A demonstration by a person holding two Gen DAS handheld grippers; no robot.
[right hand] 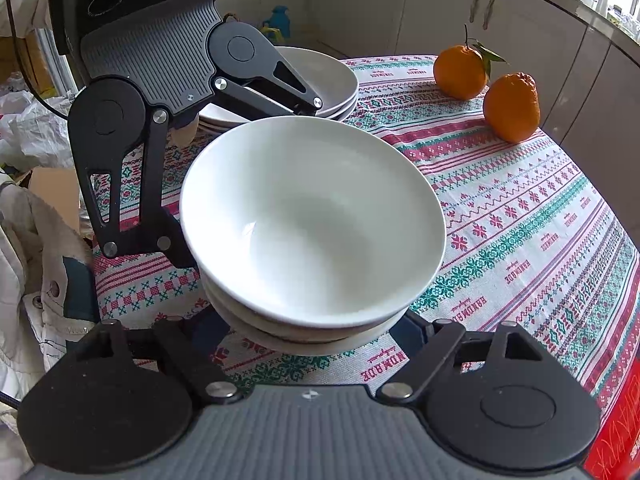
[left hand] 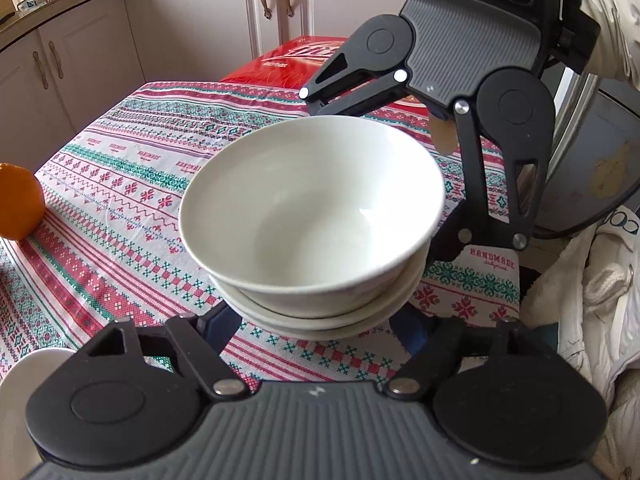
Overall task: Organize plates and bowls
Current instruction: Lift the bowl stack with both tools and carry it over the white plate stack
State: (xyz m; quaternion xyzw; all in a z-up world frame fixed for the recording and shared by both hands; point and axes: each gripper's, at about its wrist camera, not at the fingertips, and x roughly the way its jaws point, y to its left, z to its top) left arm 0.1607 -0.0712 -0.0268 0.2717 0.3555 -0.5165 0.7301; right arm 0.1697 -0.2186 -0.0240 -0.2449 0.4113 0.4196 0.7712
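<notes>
A stack of white bowls (left hand: 312, 216) sits on the tabletop (left hand: 120, 184), which is covered by a red-and-green patterned tablecloth. Both tools reach in from opposite sides of this stack. The left hand-held gripper (left hand: 316, 320) straddles the lowest bowl, and the right hand-held gripper (right hand: 316, 324) does the same; their fingertips are hidden under the rims, so I cannot tell whether either presses on it. Behind the stack lie stacked white plates (right hand: 320, 80), and two oranges (right hand: 512, 106) sit further off.

Nested bowls (right hand: 312, 224) sit on the table (right hand: 540, 216), plates (right hand: 332, 80) behind, oranges (right hand: 512, 106) right.
</notes>
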